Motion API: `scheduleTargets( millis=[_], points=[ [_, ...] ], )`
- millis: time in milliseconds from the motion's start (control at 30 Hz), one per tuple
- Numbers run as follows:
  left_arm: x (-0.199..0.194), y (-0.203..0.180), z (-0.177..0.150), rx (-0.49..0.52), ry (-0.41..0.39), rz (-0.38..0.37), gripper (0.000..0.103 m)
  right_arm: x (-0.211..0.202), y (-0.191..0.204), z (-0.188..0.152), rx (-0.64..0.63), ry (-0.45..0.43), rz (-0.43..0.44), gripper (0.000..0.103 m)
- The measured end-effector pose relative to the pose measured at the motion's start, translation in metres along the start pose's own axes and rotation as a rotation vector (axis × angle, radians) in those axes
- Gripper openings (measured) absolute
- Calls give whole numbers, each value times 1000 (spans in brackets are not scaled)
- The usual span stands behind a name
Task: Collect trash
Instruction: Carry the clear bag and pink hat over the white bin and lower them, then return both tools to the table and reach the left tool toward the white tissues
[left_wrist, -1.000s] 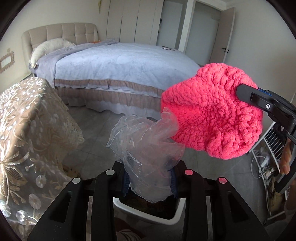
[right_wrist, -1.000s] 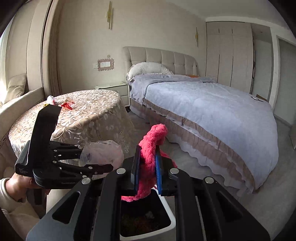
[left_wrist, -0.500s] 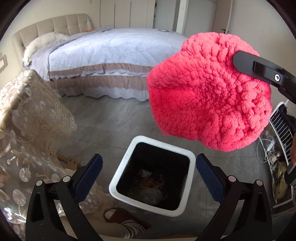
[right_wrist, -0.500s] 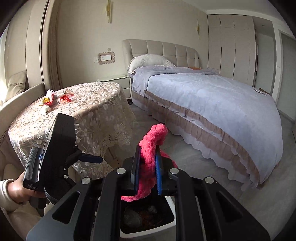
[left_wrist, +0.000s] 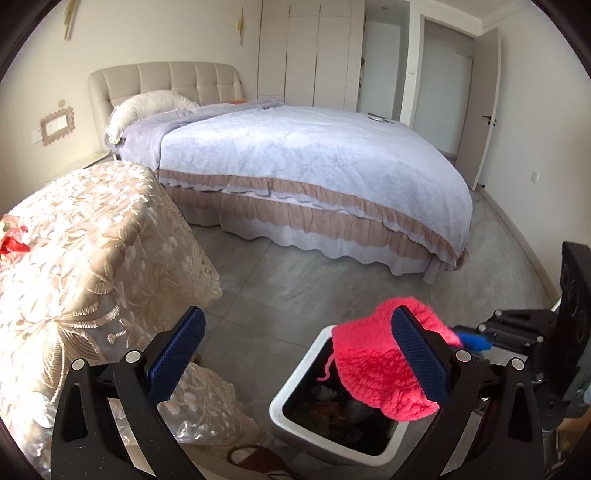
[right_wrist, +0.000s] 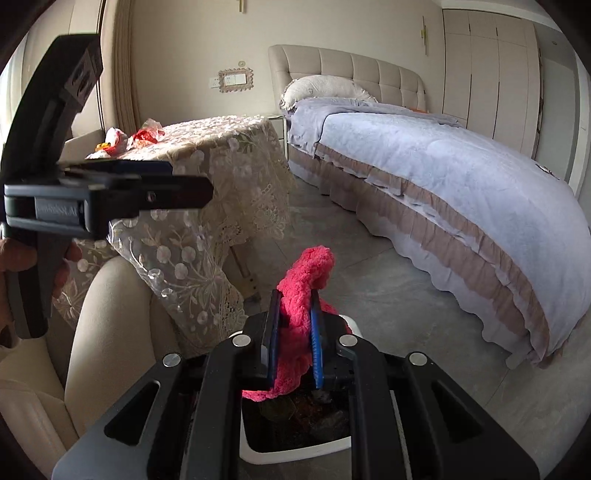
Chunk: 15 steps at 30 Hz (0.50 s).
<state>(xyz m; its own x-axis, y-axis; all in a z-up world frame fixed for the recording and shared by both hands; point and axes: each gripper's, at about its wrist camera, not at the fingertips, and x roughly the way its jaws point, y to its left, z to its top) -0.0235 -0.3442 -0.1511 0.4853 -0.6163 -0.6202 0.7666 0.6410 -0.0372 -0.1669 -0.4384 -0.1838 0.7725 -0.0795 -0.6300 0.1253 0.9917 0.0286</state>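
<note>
right gripper (right_wrist: 294, 334) clamped on pink knitted cloth (right_wrist: 303, 295) over white trash bin (right_wrist: 295, 452); left gripper (left_wrist: 299, 362) wide apart, empty

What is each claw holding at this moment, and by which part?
The right claw is shut on the pink knitted hat, pinching a bunched fold of it above the bin. The left claw is open and holds nothing.
</note>
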Motion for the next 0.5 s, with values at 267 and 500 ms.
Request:
scheduleTargets(
  millis=[267,500],
  points=[
    [3,0,-4,4,5,5,99,33,0,-29,-15,69,14,57],
    [-4,1,-2,6,-20,-7,99,10,-13,-9,-43,-68,-42,99]
  ],
)
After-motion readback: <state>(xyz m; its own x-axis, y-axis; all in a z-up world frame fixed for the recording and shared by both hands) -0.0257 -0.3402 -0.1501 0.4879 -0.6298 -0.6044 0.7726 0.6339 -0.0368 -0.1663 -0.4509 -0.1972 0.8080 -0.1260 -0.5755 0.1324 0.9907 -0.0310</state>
